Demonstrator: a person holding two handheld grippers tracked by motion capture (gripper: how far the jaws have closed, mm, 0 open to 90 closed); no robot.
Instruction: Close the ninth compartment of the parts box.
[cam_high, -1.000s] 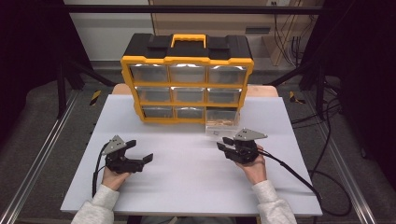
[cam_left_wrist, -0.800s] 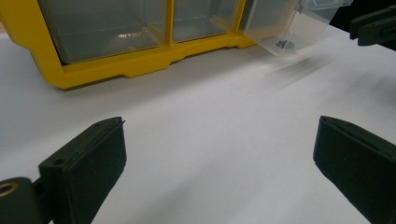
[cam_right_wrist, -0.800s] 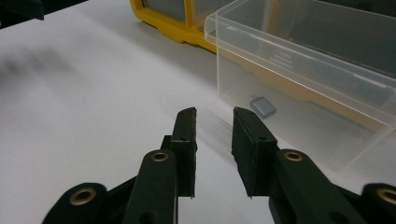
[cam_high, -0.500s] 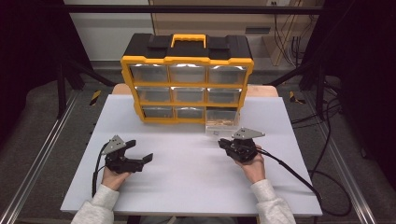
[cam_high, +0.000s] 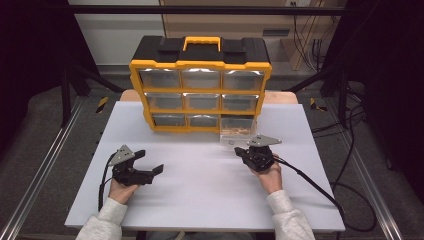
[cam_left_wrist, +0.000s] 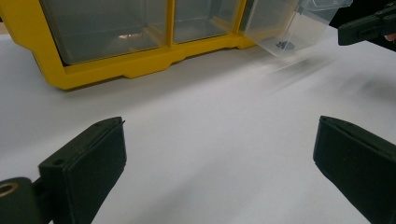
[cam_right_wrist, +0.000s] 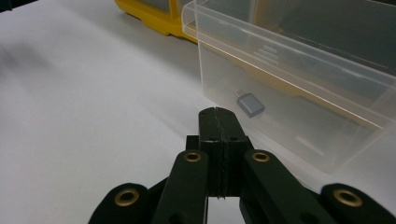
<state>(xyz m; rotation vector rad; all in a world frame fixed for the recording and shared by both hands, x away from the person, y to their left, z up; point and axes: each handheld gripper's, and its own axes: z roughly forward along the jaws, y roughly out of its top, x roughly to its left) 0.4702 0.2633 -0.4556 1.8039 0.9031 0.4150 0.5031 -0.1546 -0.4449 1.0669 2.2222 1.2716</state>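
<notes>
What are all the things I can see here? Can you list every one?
organizer box: one, yellow and black with clear drawers, at the table's far side
pulled-out drawer: one, clear, bottom right of the box
adapter: one, small and grey, inside that drawer
table: one, white, under everything
left gripper: one, black, near left, jaws wide apart, holding nothing
right gripper: one, black, jaws just closed together, nothing between them, pointing at the drawer
</notes>
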